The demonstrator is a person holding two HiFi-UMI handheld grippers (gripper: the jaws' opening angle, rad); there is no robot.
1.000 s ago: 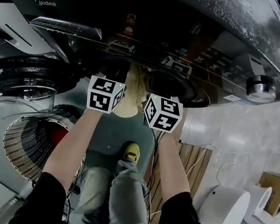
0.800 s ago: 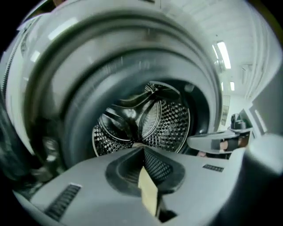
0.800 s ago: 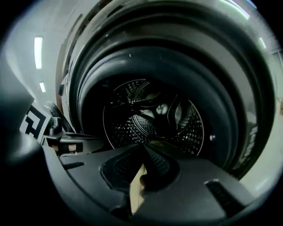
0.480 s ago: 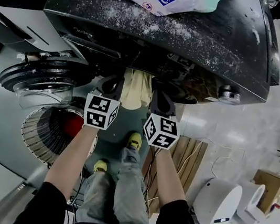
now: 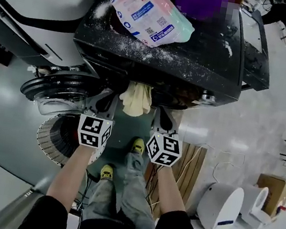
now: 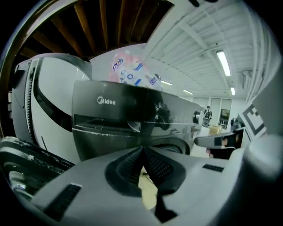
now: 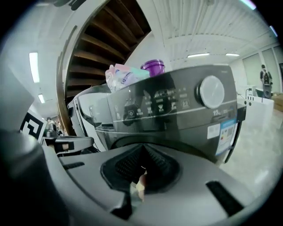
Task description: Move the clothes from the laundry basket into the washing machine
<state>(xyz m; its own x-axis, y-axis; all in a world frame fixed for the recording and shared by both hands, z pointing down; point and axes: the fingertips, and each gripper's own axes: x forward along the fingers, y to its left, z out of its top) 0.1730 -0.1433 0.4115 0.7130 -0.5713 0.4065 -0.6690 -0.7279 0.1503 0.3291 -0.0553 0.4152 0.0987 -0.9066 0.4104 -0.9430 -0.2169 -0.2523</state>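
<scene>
Left claw (image 6: 142, 154) is clenched on a cream cloth (image 5: 136, 98), a fold of it showing between the ribbed pads; right claw (image 7: 142, 163) is likewise clenched on a pale scrap of the same cloth. In the head view the cloth hangs between the two claws, at 12 o'clock from their marker cubes, just before the dark mouth of the washer (image 5: 206, 62); whether it touches the rim I cannot tell. The washer's door (image 5: 54, 91) stands open at 9 o'clock of the mouth; the basket (image 5: 49, 141) sits on the floor at 7 o'clock, with what seems a red garment (image 5: 70, 126) inside; a pouch (image 5: 146, 11) lies on the washer's top. Both forearms (image 5: 71, 172) reach forward side by side, the claws parallel and tipped slightly down.
</scene>
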